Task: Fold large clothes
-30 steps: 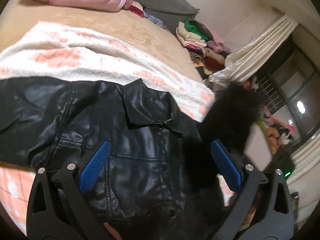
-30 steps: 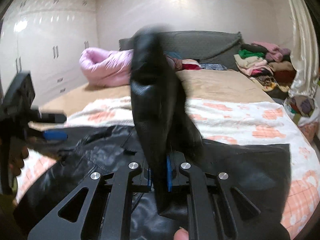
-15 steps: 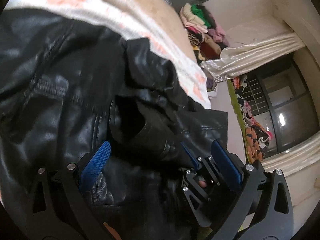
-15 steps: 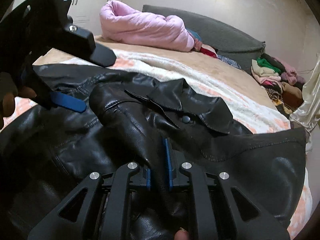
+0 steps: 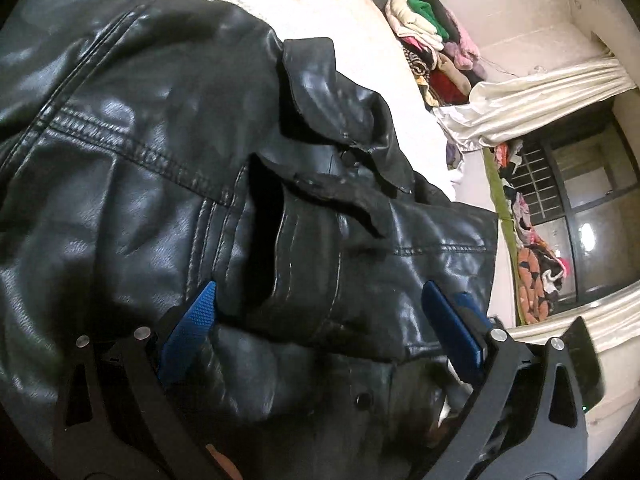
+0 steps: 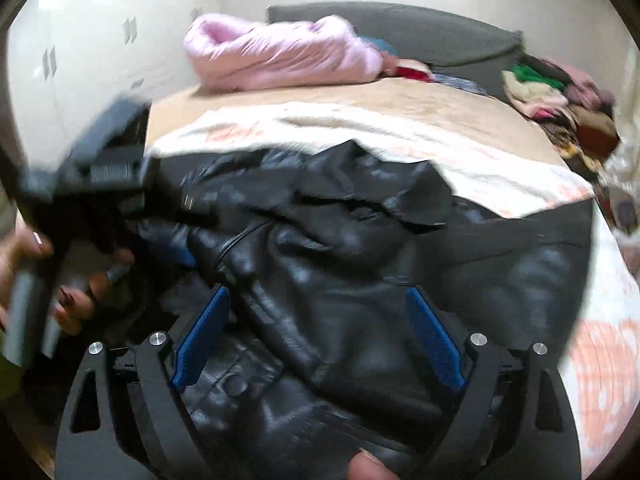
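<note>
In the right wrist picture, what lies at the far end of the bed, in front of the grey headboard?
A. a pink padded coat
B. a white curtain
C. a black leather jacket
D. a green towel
A: the pink padded coat lies bunched just before the grey headboard, while the black leather jacket lies near, under the gripper.

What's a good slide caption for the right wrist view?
Open right gripper hovering over a black leather jacket spread on the bed's peach-patterned blanket.
</note>
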Demonstrator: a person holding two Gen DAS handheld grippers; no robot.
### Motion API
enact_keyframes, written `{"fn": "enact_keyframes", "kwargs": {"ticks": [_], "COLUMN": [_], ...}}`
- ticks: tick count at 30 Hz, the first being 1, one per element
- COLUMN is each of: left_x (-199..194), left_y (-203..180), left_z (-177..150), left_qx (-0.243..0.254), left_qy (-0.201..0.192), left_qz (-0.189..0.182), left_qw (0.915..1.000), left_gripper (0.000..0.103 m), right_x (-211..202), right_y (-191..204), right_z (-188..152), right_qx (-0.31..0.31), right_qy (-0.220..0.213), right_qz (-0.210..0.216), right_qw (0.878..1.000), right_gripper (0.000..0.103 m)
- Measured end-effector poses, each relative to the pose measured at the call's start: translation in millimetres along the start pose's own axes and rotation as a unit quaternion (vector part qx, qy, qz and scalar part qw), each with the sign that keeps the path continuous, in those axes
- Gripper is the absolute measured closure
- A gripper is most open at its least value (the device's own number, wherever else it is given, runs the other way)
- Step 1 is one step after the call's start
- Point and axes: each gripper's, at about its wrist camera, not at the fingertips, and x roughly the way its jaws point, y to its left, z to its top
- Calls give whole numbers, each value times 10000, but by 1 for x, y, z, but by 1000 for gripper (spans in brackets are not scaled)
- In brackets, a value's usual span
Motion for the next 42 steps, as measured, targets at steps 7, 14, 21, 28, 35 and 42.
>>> {"fn": "enact_keyframes", "kwargs": {"ticks": [7,14,21,28,35,42], "left_x": [3,-11,-64,-143,-134,-89], "left_y": [-5,-34,-98,-114,-72,-2], "left_z": [0,-4,-11,-11,-15,-14], "left_qx": [380,1059,1910,2152,1868,1325], "left_qy": [-149,-472,-1169,-2135,-1867,-1118], "left_qz": [656,603,-76,-385,324,1516], "left_qw": [9970,9914,9746,9522,9639,9731], "left_gripper": [67,103,103,103,103,103], "right_x": [-37,-52,-84,-91,-70,-37], "right_y": [-52,-98,-149,-168,-161,-178], "right_z": [2,1,-6,-15,-14,-20], "right_qx": [760,1535,2434,2820,2609,2893], "right_qy": [-458,-685,-1144,-1196,-898,-305], "right_qz": [-340,-770,-1024,-1098,-1261,-1126], "right_qw": [9955,9828,9577,9456,9529,9501], "right_gripper": [16,16,19,19,19,19]}}
